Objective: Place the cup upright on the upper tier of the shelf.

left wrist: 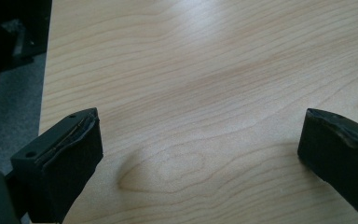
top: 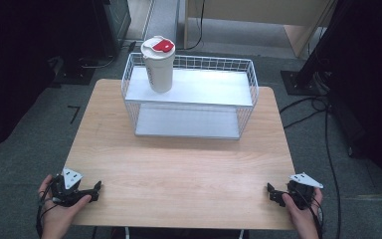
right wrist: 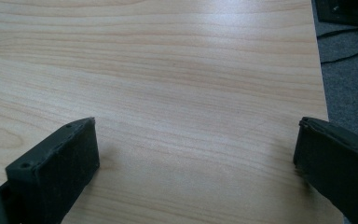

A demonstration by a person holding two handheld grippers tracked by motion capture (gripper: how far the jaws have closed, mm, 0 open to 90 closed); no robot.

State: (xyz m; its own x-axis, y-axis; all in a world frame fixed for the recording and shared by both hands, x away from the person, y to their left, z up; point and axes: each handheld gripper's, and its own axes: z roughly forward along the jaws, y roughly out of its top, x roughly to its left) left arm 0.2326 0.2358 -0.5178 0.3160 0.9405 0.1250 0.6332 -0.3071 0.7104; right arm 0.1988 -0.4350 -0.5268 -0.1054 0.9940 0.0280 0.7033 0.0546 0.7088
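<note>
Both grippers rest at the near edge of the table (top: 179, 164) with their jaws spread wide and nothing between them. Seen in the left gripper view, the left gripper (left wrist: 200, 149) frames bare wood grain between its two black pads, and the right gripper view shows the same for the right gripper (right wrist: 196, 154), with the table's edge and grey floor just past one pad. From the high view, the left gripper (top: 95, 190) sits at the table's near left corner and the right gripper (top: 270, 191) at its near right corner, each held in a hand.

Farther along the table stands a white wire rack (top: 194, 99) with two shelves. On the left end of its upper shelf stands the cup (top: 158, 64), upright, long axis vertical, its white lid with a red tab facing up. It is well apart from both grippers, far beyond the left one.
</note>
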